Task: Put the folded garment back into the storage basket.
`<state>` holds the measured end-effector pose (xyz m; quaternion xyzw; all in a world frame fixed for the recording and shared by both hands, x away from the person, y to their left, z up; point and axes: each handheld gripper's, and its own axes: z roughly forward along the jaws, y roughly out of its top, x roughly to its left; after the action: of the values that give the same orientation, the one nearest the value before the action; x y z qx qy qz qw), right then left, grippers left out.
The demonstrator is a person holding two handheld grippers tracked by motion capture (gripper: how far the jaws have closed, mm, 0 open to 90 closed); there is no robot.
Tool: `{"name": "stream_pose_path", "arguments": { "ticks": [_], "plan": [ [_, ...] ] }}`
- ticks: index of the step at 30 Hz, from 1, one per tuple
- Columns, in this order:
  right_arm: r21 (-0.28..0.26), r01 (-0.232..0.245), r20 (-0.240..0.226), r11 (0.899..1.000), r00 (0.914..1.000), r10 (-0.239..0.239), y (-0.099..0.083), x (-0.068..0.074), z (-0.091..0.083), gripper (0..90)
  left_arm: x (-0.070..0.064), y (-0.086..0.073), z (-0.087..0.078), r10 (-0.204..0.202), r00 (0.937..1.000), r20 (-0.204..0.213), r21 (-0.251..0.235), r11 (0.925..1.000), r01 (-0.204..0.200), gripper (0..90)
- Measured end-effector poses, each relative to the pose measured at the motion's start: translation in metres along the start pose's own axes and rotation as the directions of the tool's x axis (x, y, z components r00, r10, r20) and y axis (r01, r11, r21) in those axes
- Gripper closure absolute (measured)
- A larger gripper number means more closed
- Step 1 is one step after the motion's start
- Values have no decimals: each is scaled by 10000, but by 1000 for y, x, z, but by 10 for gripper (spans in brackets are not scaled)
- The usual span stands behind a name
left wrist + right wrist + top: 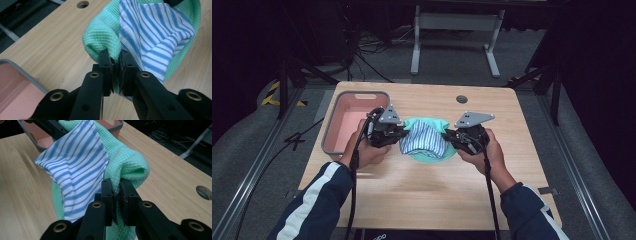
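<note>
Green cloth (427, 152) edges pinched, L gripper (115, 72) & R gripper (117, 200); striped probably too.

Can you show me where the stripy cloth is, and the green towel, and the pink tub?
stripy cloth (424, 140): high view, middle of its striped face.
green towel (100, 35): left gripper view, the rolled fold above the jaws.
pink tub (348, 122): high view, its bare pink floor.

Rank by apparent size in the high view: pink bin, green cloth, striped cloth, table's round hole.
1. pink bin
2. green cloth, partly covered by the striped one, so its extent is unsure
3. striped cloth, close to the green cloth
4. round hole
</note>
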<state>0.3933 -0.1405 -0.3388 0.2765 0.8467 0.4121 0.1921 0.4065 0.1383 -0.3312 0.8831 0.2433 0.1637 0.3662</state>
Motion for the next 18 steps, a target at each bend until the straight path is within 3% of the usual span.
{"name": "stream_pose_path", "arguments": {
  "ticks": [18],
  "plan": [
    [-225, 287, -412, 9993, 9987, -296, 31, 15, 26, 823, 19, -19, -22, -445, 9963, -737, 60, 9990, 450, 822]
  ]
}}
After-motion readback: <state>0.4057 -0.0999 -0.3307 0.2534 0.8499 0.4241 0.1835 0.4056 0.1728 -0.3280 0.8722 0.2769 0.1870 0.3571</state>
